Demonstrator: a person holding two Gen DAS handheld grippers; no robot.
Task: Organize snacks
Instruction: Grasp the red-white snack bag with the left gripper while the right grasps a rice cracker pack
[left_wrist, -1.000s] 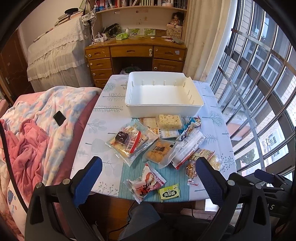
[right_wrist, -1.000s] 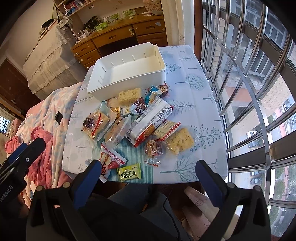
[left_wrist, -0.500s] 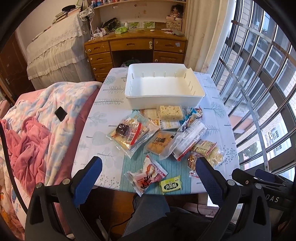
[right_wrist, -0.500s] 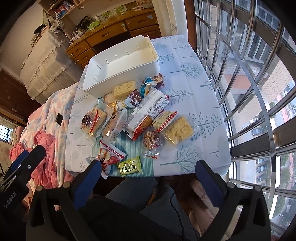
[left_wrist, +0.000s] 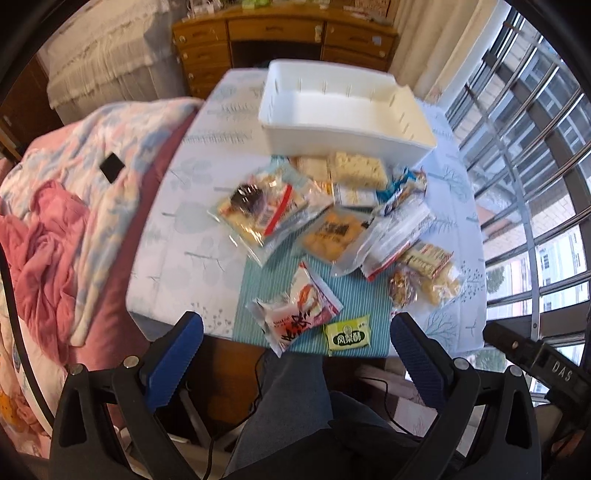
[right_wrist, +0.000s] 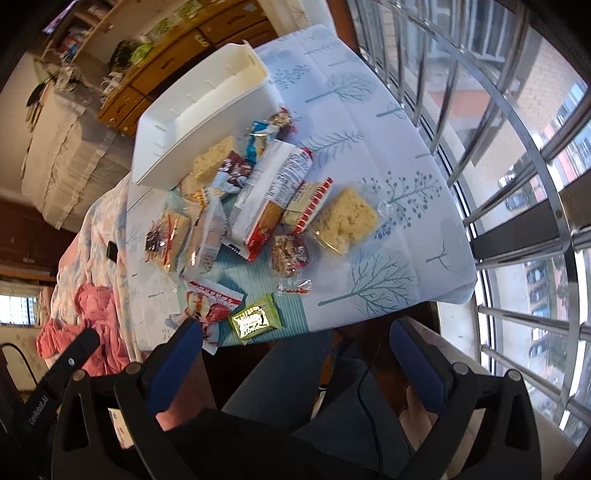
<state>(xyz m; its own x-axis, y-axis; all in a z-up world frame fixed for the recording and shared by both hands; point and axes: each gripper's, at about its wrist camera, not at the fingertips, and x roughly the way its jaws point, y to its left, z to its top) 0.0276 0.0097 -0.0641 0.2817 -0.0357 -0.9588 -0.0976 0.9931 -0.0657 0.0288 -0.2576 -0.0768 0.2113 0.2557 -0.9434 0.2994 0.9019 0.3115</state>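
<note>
- my left gripper (left_wrist: 295, 347) is spread wide, blue pads (left_wrist: 173, 354) well apart, nothing between them.
- my right gripper (right_wrist: 295, 354) is spread just as wide, pads (right_wrist: 417, 365) apart and holding nothing.
- my legs (left_wrist: 295, 398) in blue trousers show below and between the fingers in both views.
- each gripper's black body shows at the edge of the other's view.

White plastic bin (left_wrist: 343, 110); pale tree-print bench cloth (right_wrist: 373, 122), teal-striped centre; small green snack packet (left_wrist: 347, 335); blue-padded tongs (left_wrist: 295, 354).
</note>
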